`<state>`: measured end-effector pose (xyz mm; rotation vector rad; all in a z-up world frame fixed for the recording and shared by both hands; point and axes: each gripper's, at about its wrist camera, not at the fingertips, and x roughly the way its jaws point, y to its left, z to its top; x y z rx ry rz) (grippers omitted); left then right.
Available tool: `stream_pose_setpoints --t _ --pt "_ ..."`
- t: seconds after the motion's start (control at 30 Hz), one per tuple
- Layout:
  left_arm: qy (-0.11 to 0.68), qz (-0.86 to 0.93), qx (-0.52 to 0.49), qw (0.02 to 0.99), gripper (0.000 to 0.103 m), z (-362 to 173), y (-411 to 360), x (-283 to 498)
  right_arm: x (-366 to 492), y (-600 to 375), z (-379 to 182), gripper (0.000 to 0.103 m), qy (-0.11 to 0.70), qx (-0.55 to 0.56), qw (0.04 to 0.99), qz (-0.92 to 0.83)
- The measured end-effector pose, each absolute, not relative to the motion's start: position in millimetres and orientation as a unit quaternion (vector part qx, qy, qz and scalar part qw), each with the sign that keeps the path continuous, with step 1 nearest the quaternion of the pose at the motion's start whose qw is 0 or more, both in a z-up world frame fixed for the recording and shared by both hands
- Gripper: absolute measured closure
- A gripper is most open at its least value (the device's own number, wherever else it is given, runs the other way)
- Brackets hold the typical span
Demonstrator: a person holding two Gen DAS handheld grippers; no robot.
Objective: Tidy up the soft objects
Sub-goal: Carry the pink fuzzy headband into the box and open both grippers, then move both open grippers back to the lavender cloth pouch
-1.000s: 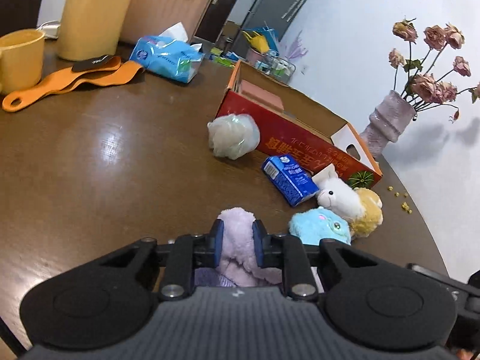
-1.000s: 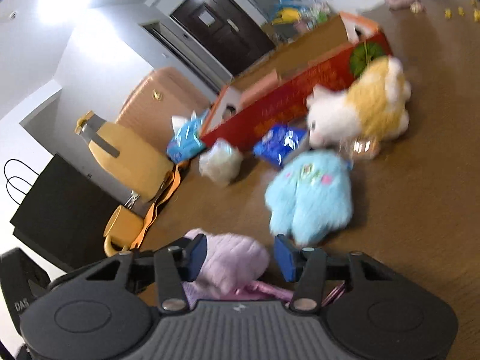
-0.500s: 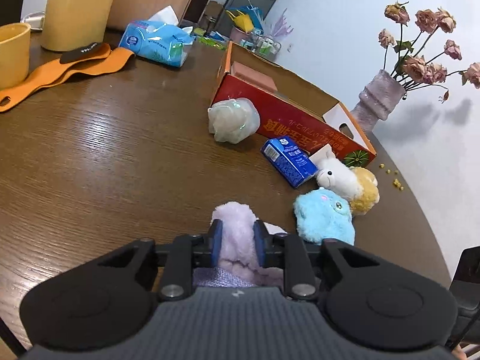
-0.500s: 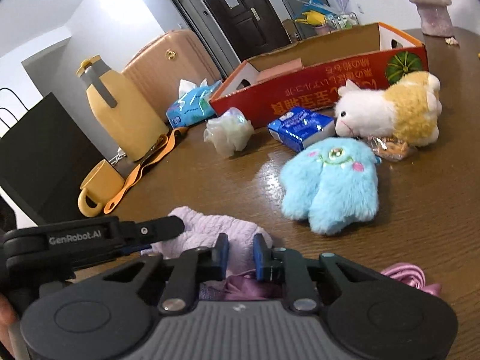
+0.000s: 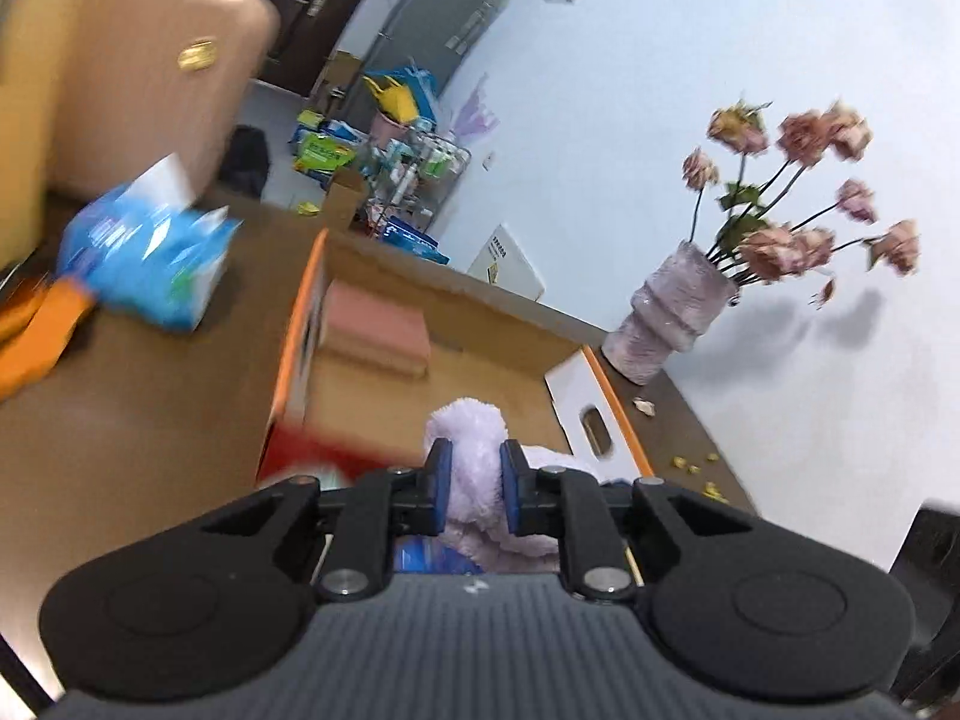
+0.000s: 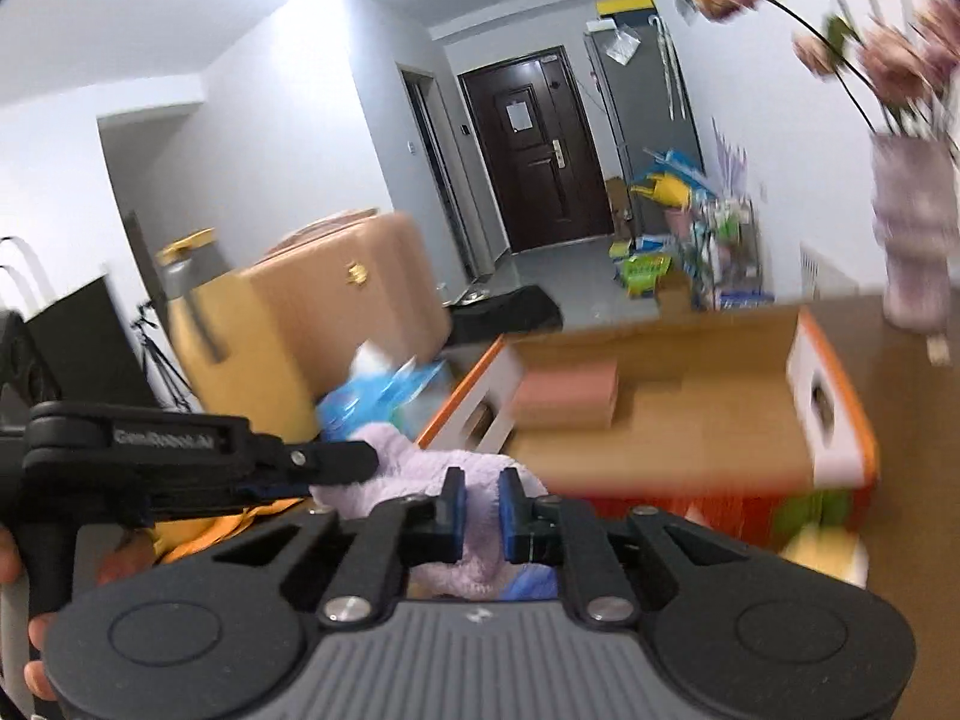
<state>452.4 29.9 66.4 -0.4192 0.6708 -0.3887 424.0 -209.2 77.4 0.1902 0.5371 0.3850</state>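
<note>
Both pairs of blue-padded fingers are clamped on the same lilac plush toy (image 5: pixel 471 468). At the bottom centre of the left wrist view, the left gripper (image 5: pixel 471 483) squeezes a fluffy lobe of it, and the rest of the toy bulges out to the right of the fingers. In the right wrist view the right gripper (image 6: pixel 478 507) pinches a narrow fold of the plush, its fingers nearly together on the fabric, while the left gripper's black arm reaches in from the left edge of the frame and meets the toy's other end.

So the toy hangs between the two grippers, off the table, low in both frames and in front of the near wall of the open cardboard box (image 5: pixel 480 360). That box has orange-edged walls, a red outer face and white end flaps with handle holes; a pink block (image 5: pixel 375 330) lies on its floor toward the left end. A person's hand (image 6: pixel 30 630) grips the handle at the lower left of the right wrist view.

Farther out on the brown table (image 5: pixel 138 402), a blue tissue pack (image 5: pixel 150 258) lies at the left of the frame, blurred. A pale vase of dried pink roses (image 5: pixel 672 324) stands at the right beyond the box. A pink suitcase (image 5: pixel 156 78) fills the upper left.
</note>
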Motion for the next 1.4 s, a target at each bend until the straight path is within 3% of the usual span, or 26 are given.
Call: stream_pose_setpoints --t 0.2,0.23,0.4,0.53,0.8,0.9,1.1,1.27,1.4 --pt "0.379 -0.122 -0.172 0.901 0.085 31.3 9.4 567.9 561.6 -198.8 46.6 0.093 0.324 0.069 0.927 0.173" --pt "0.39 -0.115 -0.16 0.899 0.085 22.8 6.3 580.2 578.6 -197.3 37.7 0.1 0.336 0.07 0.924 0.167" --pt "0.393 -0.09 -0.098 0.91 0.082 4.5 -3.4 599.2 610.6 -176.7 6.6 0.1 0.374 0.049 0.911 0.167" --pt "0.392 -0.098 -0.082 0.911 0.066 9.2 -3.6 595.6 607.4 -176.6 2.1 0.093 0.363 0.043 0.916 0.164" --pt "0.364 -0.093 -0.058 0.925 0.057 56.6 11.1 555.6 560.3 -219.3 56.5 0.092 0.317 0.049 0.936 0.146" --pt "0.338 -0.087 -0.044 0.936 0.043 84.9 26.2 516.3 522.6 -239.6 85.1 0.087 0.291 0.037 0.946 0.136" --pt "0.292 -0.066 -0.01 0.954 0.026 129.8 51.3 430.7 433.4 -281.0 127.8 0.074 0.25 0.029 0.962 0.11" --pt "0.265 -0.079 0.002 0.961 0.021 152.7 56.4 370.5 368.6 -292.7 148.1 0.061 0.218 0.033 0.969 0.11" --pt "0.259 -0.097 -0.017 0.961 0.017 153.6 56.0 330.5 317.8 -287.6 149.0 0.059 0.202 0.041 0.971 0.123"
